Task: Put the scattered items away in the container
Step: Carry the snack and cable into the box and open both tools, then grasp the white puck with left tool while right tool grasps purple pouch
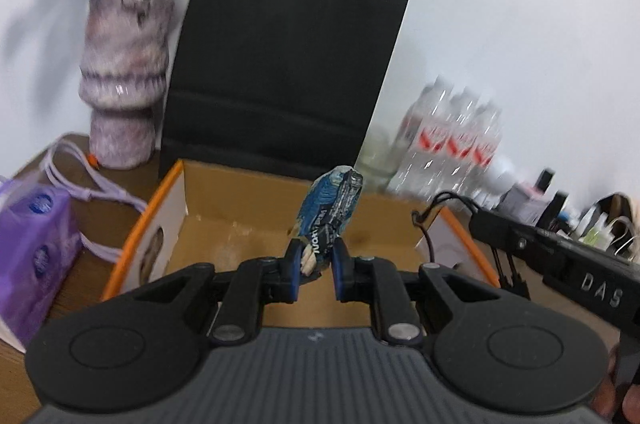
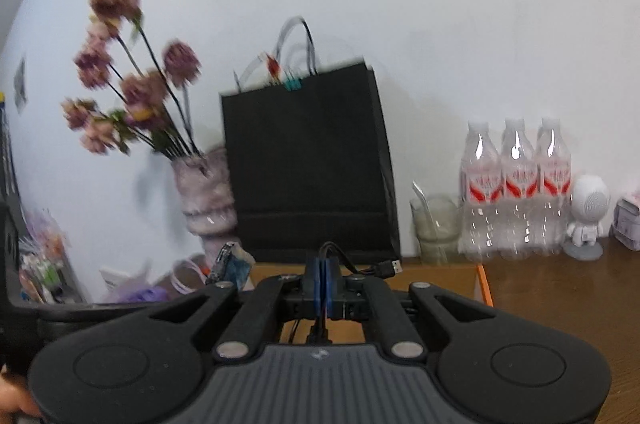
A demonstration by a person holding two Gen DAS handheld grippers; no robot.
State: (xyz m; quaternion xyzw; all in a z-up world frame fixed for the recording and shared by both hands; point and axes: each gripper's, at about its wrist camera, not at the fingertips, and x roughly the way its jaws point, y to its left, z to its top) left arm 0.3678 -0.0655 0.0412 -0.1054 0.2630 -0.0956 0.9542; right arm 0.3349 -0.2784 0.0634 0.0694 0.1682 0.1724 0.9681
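Left gripper (image 1: 316,266) clamped on blue snack wrapper (image 1: 330,209) at its lower end, over the cardboard box (image 1: 176,207), 12 o'clock. Light, crinkly, slippery: keep the pinch low. Right gripper (image 2: 325,288) clamped on black USB cable (image 2: 372,268): limp, grab mid-length.

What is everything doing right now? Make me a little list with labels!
left gripper: shut on blue snack packet, held above the box
right gripper: shut on black USB cable
box: open cardboard, orange rim, looks empty where visible
behind box: black paper bag
beside bag: vase of flowers, water bottles
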